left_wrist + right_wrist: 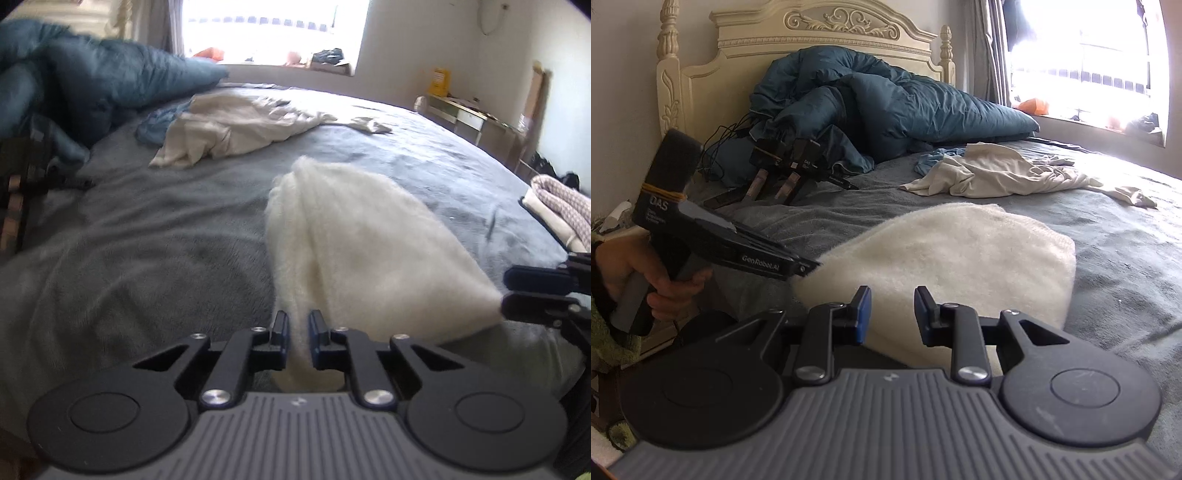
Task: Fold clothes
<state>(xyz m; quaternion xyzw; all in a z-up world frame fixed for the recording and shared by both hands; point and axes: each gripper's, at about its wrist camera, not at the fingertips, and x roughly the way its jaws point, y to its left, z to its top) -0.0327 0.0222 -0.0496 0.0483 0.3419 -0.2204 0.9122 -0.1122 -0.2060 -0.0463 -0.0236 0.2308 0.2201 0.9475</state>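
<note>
A fluffy white garment (369, 251) (960, 251) lies on the grey bed cover (147, 240) (1126, 258), with its near edge pulled up toward me. My left gripper (299, 332) is shut on that edge, cloth bunched between its fingers; in the right wrist view a hand holds the left gripper (809, 267), which pinches the garment's left corner. My right gripper (892, 314) is shut on the thick cloth at the other end. The left wrist view shows the right gripper (517, 293) at the far right, with the garment drawn to a point in its jaws.
A crumpled cream garment (240, 125) (1004, 173) and a light blue one (155, 123) lie further up the bed. A teal duvet (879, 107) is heaped by the headboard, with spare grippers (786, 166) beside it. A folded pile (561, 210) sits at the right bed edge.
</note>
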